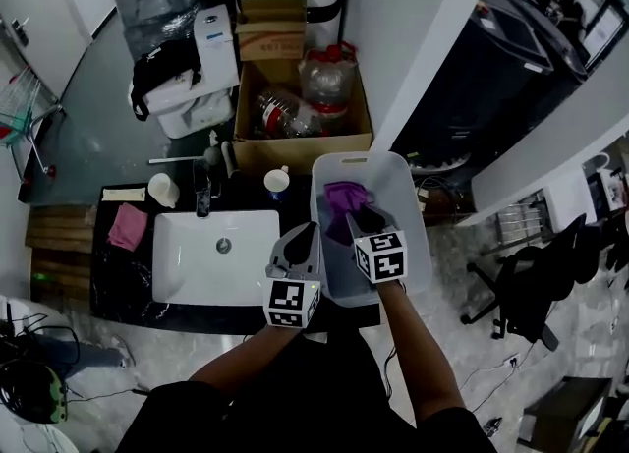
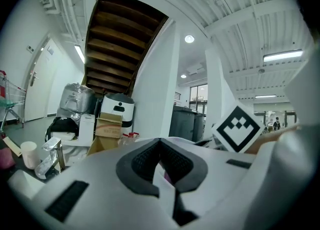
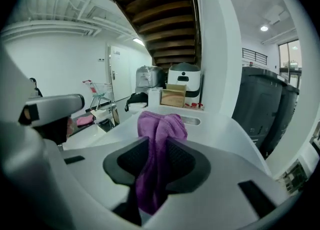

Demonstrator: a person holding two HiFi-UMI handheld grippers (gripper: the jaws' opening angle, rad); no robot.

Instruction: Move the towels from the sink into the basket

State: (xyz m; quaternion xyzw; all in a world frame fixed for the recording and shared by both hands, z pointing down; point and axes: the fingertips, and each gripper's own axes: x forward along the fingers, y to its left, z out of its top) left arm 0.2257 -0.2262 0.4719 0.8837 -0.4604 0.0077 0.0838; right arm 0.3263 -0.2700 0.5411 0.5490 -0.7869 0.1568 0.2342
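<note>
White left claw, right claw — black pads, marker cubes.

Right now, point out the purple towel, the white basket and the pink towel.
purple towel (image 3: 156,124), right gripper view, its bunched top fold.
white basket (image 1: 393,186), head view, bare inner wall.
pink towel (image 1: 128,227), head view, its middle.

Towels: two, one purple in the right hand-held gripper, one pink well left of the left hand-held gripper. Basket: one. Sink: one. White cups: two, beyond the left hand-held gripper.
</note>
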